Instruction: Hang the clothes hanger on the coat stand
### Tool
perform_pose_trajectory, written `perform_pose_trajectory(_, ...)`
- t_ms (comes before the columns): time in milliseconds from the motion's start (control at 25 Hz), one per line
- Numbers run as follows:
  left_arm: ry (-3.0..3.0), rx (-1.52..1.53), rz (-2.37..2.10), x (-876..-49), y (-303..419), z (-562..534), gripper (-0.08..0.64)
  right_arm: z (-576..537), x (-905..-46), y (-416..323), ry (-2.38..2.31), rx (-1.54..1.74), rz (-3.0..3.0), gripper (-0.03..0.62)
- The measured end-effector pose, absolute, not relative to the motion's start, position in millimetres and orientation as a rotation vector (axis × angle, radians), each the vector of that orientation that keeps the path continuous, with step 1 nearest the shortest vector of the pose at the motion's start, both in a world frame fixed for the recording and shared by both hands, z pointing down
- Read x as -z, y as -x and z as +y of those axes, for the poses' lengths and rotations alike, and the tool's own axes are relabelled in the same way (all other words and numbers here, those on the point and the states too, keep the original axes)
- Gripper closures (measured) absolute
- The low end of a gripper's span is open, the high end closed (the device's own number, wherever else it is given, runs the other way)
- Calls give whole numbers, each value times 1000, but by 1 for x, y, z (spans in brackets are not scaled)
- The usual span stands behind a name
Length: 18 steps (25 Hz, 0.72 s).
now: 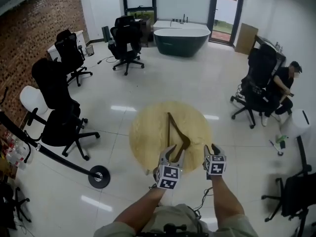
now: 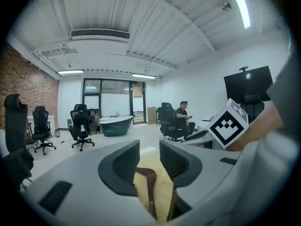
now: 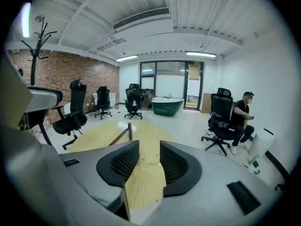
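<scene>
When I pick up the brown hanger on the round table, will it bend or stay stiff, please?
The hanger looks like dark wood, so it probably stays stiff. Its bars are thin, so it is likely light. It lies flat on the table, so a push should slide it, not roll it.

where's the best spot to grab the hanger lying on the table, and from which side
Probably its near end, where the thin wooden bar shows just ahead of the open jaws of the left gripper. The hanger lies flat on the round table, so come down from above on the person's side, jaws astride the bar's narrow width.
</scene>
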<state>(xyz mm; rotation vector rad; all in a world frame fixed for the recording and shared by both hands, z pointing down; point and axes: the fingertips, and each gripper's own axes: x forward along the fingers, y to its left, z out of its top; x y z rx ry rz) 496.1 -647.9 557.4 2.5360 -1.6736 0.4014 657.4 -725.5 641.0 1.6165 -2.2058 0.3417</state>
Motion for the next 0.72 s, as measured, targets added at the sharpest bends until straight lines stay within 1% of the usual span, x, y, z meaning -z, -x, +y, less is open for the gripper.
perform_pose_trajectory(160,-2527,-438,-1655,-567,-507,-704,440,-780,-669,-671,-1646,-464,-2157,460)
perform_pose_trajectory(360,-2486,-495,-1696,-589,-578,-785,440,-859,-735,-736,-1656,-772,-2169,460)
perform_pose_trajectory(560,-2435,-557,-1730,-619,-667,-875,440,-943,-802,-797,-1601,-1029,-2165,460)
perform_pose_trajectory(720,-2385,-602,-1742,-648,-701,-940,440,-1005,-835,-816,-1565,-1152,-2170,460)
